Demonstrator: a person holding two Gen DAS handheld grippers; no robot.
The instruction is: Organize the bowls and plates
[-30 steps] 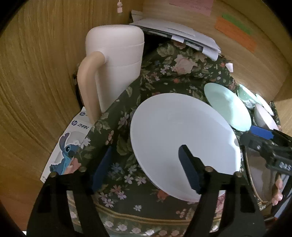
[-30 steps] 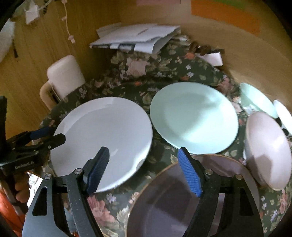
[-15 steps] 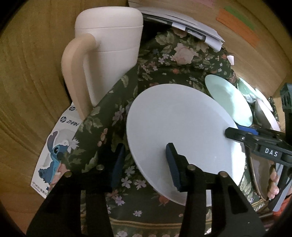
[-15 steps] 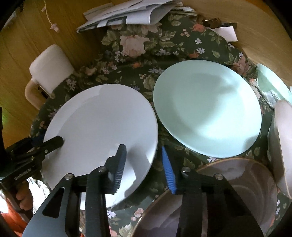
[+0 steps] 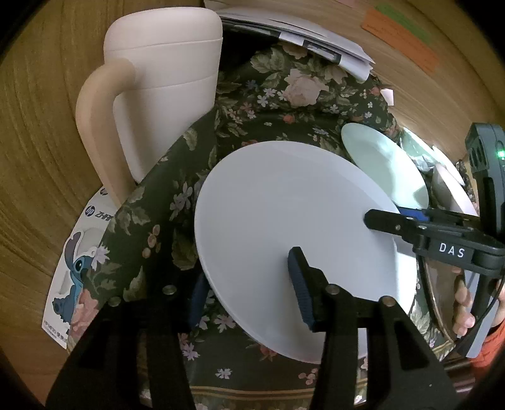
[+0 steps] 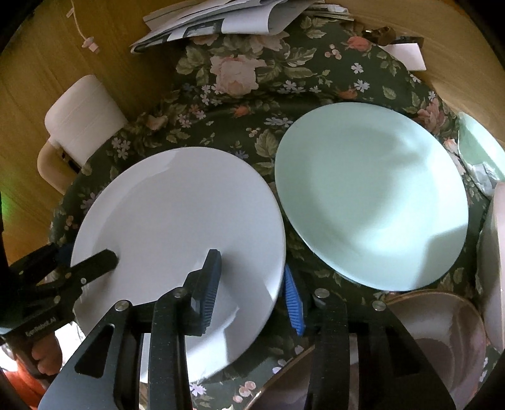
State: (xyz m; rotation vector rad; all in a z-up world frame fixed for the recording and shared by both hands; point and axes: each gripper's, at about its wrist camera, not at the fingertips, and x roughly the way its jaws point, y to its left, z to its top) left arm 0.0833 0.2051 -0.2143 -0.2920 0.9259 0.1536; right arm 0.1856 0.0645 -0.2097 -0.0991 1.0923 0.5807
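Left gripper (image 5: 249,284) and right gripper (image 6: 252,284) are half-closed astride white plate (image 6: 176,236) rim, nine and three o'clock, presumably for level lifting; pad contact unclear.

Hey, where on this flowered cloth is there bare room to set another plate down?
The best free patch is the flowered cloth behind the white plate and the green plate, in front of the papers. A narrower strip lies between the white plate and the mug. The right side is crowded with bowls.
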